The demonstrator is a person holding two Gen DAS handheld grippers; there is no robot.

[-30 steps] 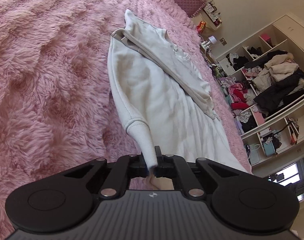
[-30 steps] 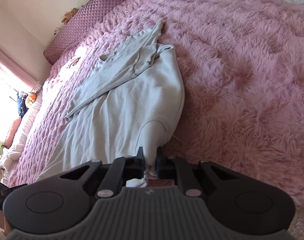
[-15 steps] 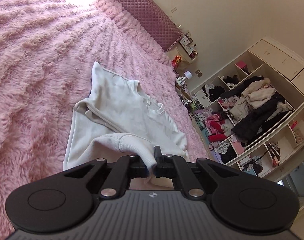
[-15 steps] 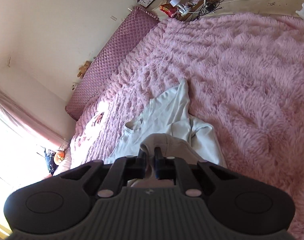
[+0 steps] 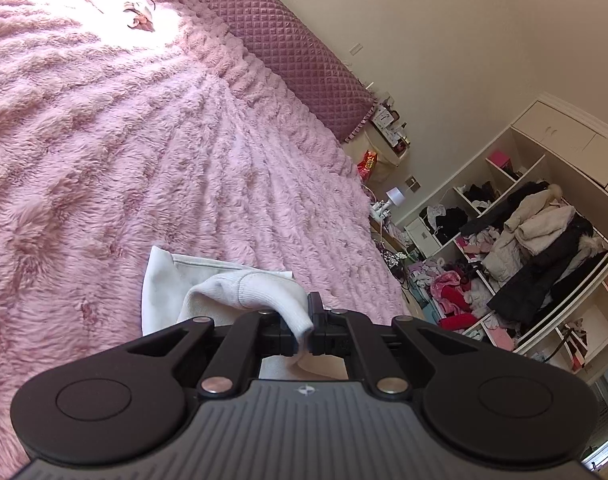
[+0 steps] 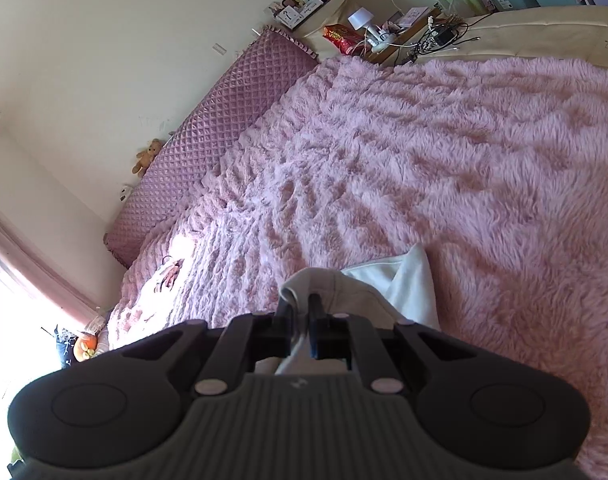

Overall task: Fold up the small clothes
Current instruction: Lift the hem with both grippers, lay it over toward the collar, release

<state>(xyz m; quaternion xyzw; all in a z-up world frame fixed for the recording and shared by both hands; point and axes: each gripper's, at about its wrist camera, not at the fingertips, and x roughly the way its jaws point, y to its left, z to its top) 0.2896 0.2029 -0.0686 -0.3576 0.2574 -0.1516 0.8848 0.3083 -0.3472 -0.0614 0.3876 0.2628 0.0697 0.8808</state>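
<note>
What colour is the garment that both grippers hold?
Off-white, or cream; the garment shows best in the left wrist view.

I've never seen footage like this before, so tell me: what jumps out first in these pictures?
The fluffy pink blanket fills nearly everything, covering the whole bed. Low in each view, black fingers pinch a white garment: the left gripper clamps a ribbed edge, the right gripper another part of the cloth. Beyond the bed's edge in the left view, open shelves overflow with piled coats and clothes.
</note>
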